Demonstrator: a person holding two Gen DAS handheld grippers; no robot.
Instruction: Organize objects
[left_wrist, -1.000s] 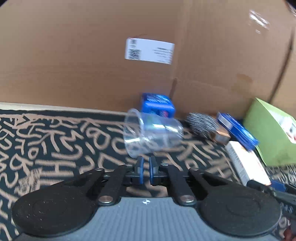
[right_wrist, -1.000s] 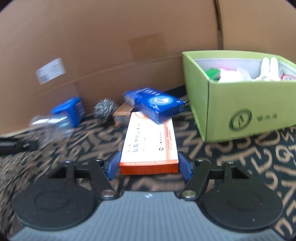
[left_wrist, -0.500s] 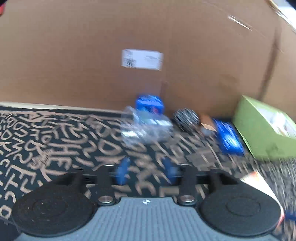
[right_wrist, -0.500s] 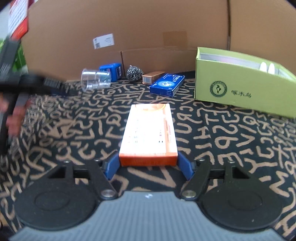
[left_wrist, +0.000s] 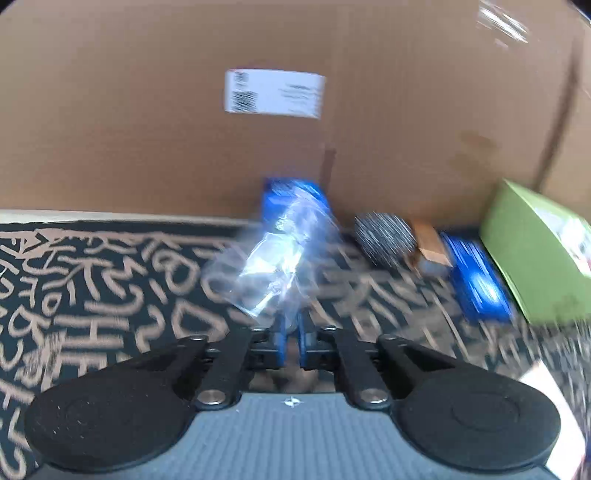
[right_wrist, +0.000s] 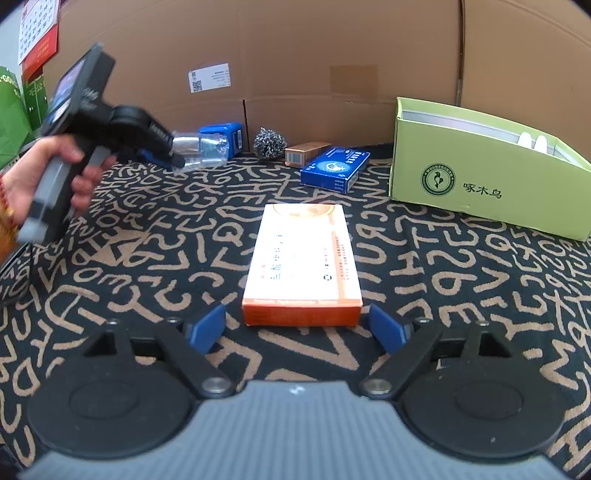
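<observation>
My left gripper (left_wrist: 291, 341) is shut on the rim of a clear plastic cup (left_wrist: 273, 269) and holds it above the patterned cloth; it shows from the side in the right wrist view (right_wrist: 166, 157) with the cup (right_wrist: 201, 149). My right gripper (right_wrist: 297, 326) is open, its fingers standing either side of an orange-and-white box (right_wrist: 304, 266) that lies flat on the cloth, apart from both. A green open box (right_wrist: 487, 166) with items inside stands at the right.
Against the cardboard wall (right_wrist: 295, 55) lie a small blue box (right_wrist: 225, 136), a steel-wool scourer (right_wrist: 269, 144), a small brown carton (right_wrist: 306, 153) and a flat blue box (right_wrist: 336, 168). The patterned cloth (right_wrist: 147, 258) covers the table.
My right gripper opened and let go of the orange box, which now rests on the cloth. My left gripper shut on the clear cup and lifted it.
</observation>
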